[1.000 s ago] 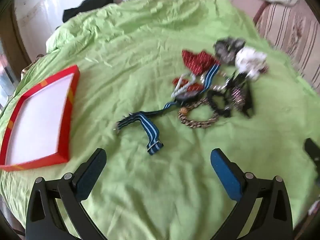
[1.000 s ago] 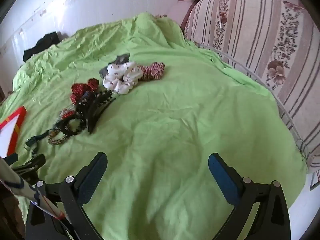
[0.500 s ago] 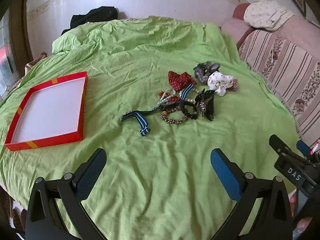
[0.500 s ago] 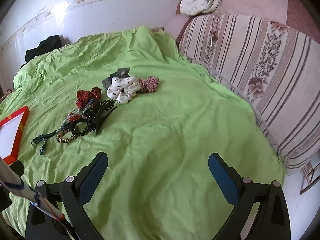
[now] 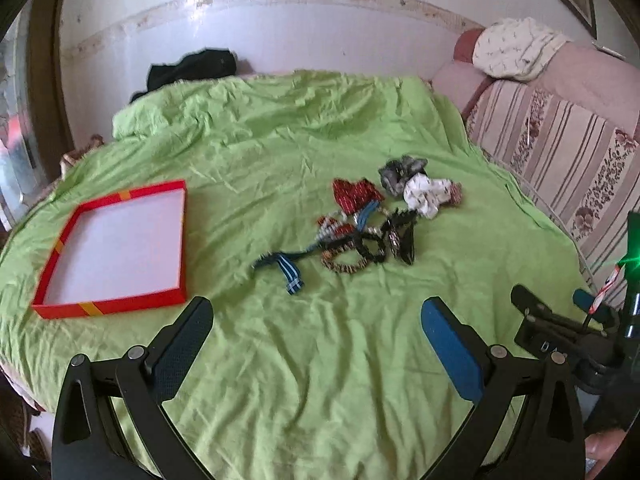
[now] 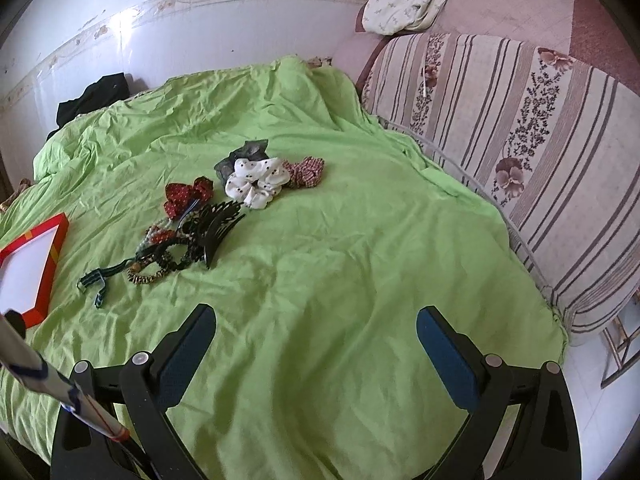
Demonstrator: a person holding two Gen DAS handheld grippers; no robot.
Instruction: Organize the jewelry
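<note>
A pile of jewelry and hair accessories lies mid-bed on the green sheet: a blue striped band, a leopard bracelet, black hair claws, a red bow, a white scrunchie. The pile also shows in the right wrist view. A shallow red box with a white floor lies to the left. My left gripper is open and empty, well short of the pile. My right gripper is open and empty, right of the pile.
A striped floral sofa borders the bed's right side, with a metal rail along the edge. Black clothing lies at the far end by the wall. The right gripper's body shows at the left view's right edge.
Both grippers have pulled back and risen away from the pile, so the bed and the box look smaller and farther. Both stay open. Nothing on the bed has moved.
</note>
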